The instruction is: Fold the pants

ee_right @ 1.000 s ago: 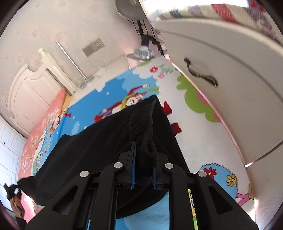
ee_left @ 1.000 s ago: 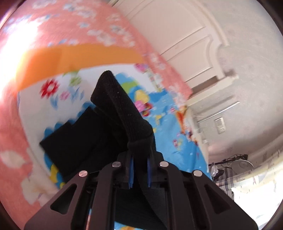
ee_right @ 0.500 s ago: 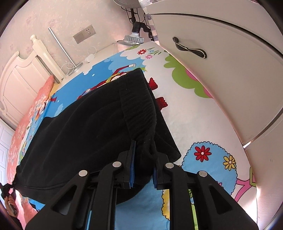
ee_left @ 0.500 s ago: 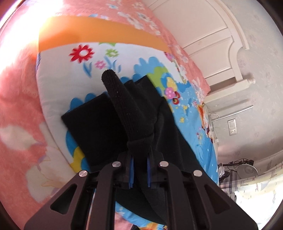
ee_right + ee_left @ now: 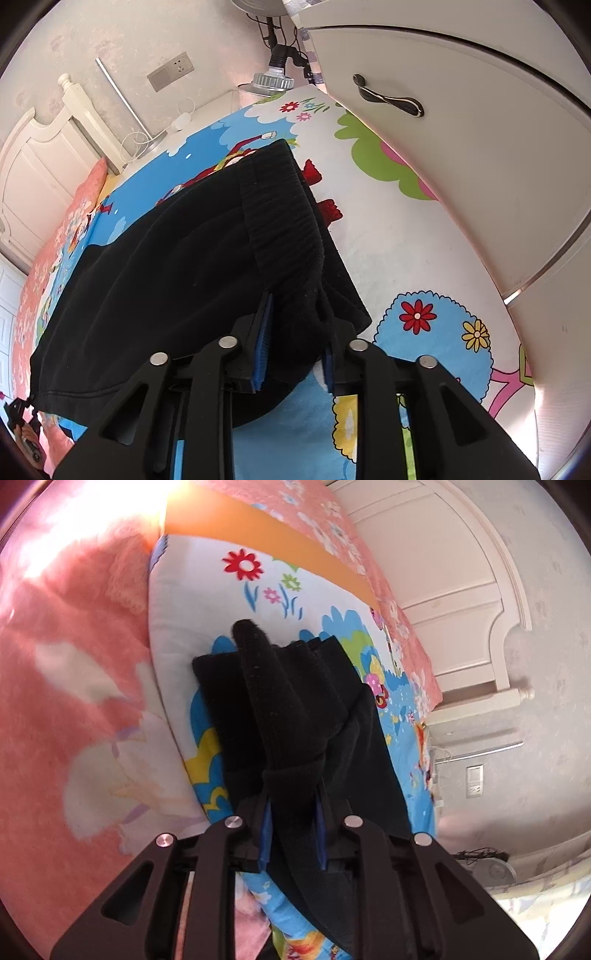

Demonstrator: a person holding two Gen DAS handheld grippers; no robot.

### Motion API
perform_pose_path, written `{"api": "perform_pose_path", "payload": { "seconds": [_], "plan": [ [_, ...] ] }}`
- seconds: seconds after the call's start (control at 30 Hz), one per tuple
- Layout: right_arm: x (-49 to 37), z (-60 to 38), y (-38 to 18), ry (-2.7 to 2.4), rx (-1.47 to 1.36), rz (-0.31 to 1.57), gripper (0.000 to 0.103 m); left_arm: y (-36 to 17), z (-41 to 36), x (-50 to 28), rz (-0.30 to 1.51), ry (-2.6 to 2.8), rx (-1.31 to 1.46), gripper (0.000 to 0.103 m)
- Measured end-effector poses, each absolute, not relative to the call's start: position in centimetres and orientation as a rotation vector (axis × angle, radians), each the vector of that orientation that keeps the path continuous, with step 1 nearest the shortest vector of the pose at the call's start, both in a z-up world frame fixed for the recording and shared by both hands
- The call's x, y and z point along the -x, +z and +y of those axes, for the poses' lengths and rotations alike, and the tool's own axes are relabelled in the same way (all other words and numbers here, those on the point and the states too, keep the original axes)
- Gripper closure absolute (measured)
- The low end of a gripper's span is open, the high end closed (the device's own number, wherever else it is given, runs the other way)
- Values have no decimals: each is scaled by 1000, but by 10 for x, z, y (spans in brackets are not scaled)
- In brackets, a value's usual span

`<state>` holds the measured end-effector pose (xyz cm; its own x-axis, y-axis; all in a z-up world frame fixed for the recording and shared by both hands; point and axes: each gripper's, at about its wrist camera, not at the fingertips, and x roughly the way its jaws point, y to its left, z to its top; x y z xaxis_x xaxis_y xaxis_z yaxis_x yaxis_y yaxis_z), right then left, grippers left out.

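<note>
Black pants [image 5: 295, 709] lie along a cartoon-print sheet [image 5: 192, 602] on a bed. My left gripper [image 5: 291, 834] is shut on the leg cuff end, and the ribbed cuff stands up over a folded part of the legs. In the right wrist view the pants [image 5: 177, 280] spread to the left, with the ribbed waistband [image 5: 284, 214] running up from my right gripper [image 5: 295, 354], which is shut on it just above the sheet [image 5: 388, 243].
A pink flowered blanket [image 5: 66, 657] lies left of the sheet. A white headboard [image 5: 461, 602] and wall stand behind. A white cabinet door [image 5: 461, 147] with a dark handle [image 5: 388, 98] is close on the right. A fan base [image 5: 271, 79] stands by the wall.
Both grippers have lowered toward the bed with the pants still held. The left cuff end has come down over the folded legs, and the waistband now lies closer to the sheet.
</note>
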<state>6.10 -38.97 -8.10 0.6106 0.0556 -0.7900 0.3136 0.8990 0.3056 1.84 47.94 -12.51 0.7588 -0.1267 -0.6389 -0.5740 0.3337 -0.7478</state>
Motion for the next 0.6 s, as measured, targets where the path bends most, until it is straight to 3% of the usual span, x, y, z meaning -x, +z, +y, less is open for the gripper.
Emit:
{"api": "perform_pose_path", "payload": {
  "seconds": [0.17, 0.2, 0.23, 0.27, 0.3, 0.37, 0.43, 0.53, 0.6],
  "plan": [
    [-58, -392, -83, -162, -466, 894, 75, -127, 476, -12, 714, 373, 1219, 85],
    [-58, -392, -83, -167, -461, 895, 68, -124, 474, -7, 720, 397, 1234, 79],
    [-58, -391, -82, -176, -451, 898, 61, -122, 472, -4, 721, 420, 1237, 67],
    [-58, -390, -82, -194, -434, 906, 44, -119, 471, 1, 718, 470, 1233, 40],
    [-60, -389, -84, -217, -413, 925, 33, -114, 469, 9, 694, 541, 1224, 38],
    [-59, -388, -89, -223, -412, 930, 33, -91, 461, 16, 641, 644, 1088, 42],
    [-56, -388, -90, -229, -421, 924, 33, -57, 429, 0, 598, 664, 785, 42],
    [-51, -384, -83, -263, -373, 914, 33, -30, 355, -49, 643, 476, 390, 31],
    [-44, -381, -75, -297, -326, 893, 33, -25, 296, -79, 691, 357, 175, 30]
  ]
}}
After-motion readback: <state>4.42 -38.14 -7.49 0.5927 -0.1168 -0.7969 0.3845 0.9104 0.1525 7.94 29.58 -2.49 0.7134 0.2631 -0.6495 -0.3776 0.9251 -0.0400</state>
